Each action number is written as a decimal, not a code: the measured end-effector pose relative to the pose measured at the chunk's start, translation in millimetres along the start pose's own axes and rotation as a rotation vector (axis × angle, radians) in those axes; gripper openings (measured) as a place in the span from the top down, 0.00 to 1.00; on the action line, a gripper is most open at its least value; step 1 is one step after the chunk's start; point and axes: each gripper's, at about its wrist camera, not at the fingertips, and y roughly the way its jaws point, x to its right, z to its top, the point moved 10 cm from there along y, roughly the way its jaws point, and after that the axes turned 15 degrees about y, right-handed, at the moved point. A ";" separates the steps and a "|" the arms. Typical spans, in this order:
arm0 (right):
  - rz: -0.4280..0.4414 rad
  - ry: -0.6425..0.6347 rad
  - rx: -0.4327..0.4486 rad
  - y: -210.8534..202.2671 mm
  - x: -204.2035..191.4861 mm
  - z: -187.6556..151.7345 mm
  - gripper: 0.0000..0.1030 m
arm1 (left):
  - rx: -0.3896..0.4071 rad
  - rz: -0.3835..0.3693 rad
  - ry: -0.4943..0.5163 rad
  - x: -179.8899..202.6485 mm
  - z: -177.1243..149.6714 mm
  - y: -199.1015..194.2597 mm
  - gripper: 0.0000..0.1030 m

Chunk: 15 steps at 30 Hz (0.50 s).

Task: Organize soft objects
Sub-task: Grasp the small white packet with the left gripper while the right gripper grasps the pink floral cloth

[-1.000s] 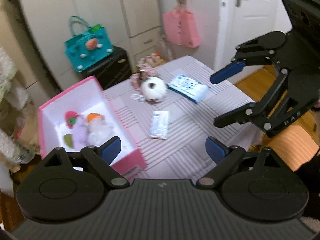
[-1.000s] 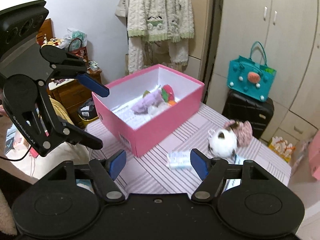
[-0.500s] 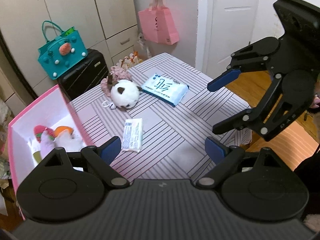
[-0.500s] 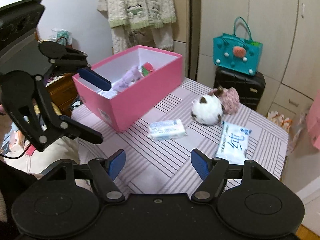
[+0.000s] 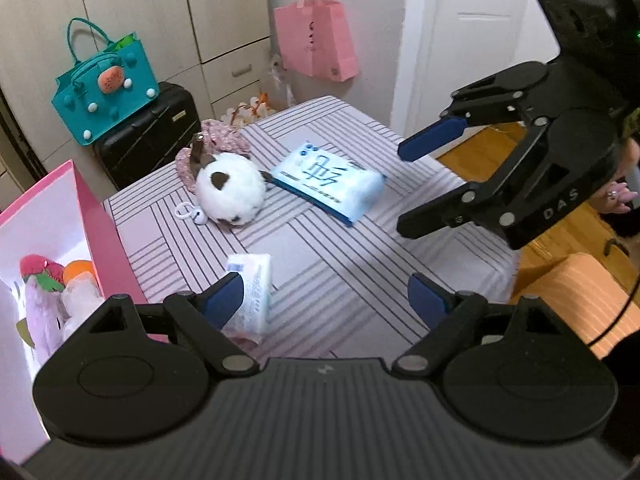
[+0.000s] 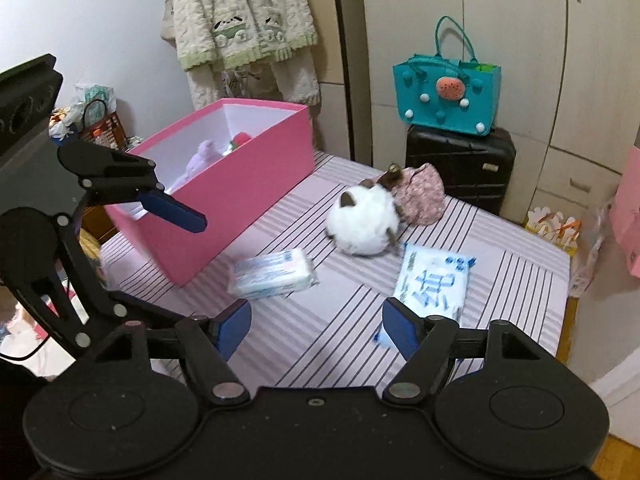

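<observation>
1. The tabletop (image 6: 320, 344) wears a pale pink cloth crossed with dark stripes, and it fills most of both views.
2. A pink box (image 6: 240, 184) with a white inside stands at one edge of it, holding several plush toys (image 5: 44, 296).
3. A round white plush (image 6: 362, 220) lies near the middle, touching a floral pouch (image 6: 424, 196) behind it.
4. A small tissue pack (image 6: 272, 274) lies just beside the box; a larger blue wipes pack (image 6: 434, 280) lies near the white plush.
5. The left gripper (image 5: 324, 300) hangs over the tabletop with its fingers spread and nothing between them, one finger in front of the small tissue pack.
6. The right gripper (image 6: 316, 328) also has its fingers released and empty.
7. Behind the tabletop are cream wardrobe doors (image 6: 520, 40), a black suitcase (image 6: 460, 164) with a teal bag (image 6: 446, 92) on top, a pink paper bag (image 5: 316, 40) hanging by a white door (image 5: 472, 20), and knitted cardigans (image 6: 240, 20) on the wall.
</observation>
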 end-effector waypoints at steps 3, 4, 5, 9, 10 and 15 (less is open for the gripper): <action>-0.001 0.000 -0.002 13.7 7.7 6.2 0.25 | -0.032 0.017 -0.030 -10.5 -2.8 20.2 0.16; 0.000 0.013 -0.013 19.3 10.5 7.3 0.25 | -0.047 0.024 -0.051 -14.7 -4.6 26.5 0.18; -0.002 0.031 -0.023 26.3 14.5 9.2 0.25 | -0.062 0.033 -0.069 -19.0 -6.0 32.4 0.21; 0.025 0.049 -0.018 47.4 24.4 19.7 0.25 | -0.100 0.064 -0.100 -30.3 -10.6 52.3 0.22; 0.034 0.047 -0.010 50.3 26.8 23.5 0.25 | -0.107 0.076 -0.092 -31.6 -11.3 56.6 0.22; 0.048 0.078 0.040 61.1 37.6 52.8 0.25 | -0.143 0.093 -0.087 -36.8 -15.5 76.6 0.22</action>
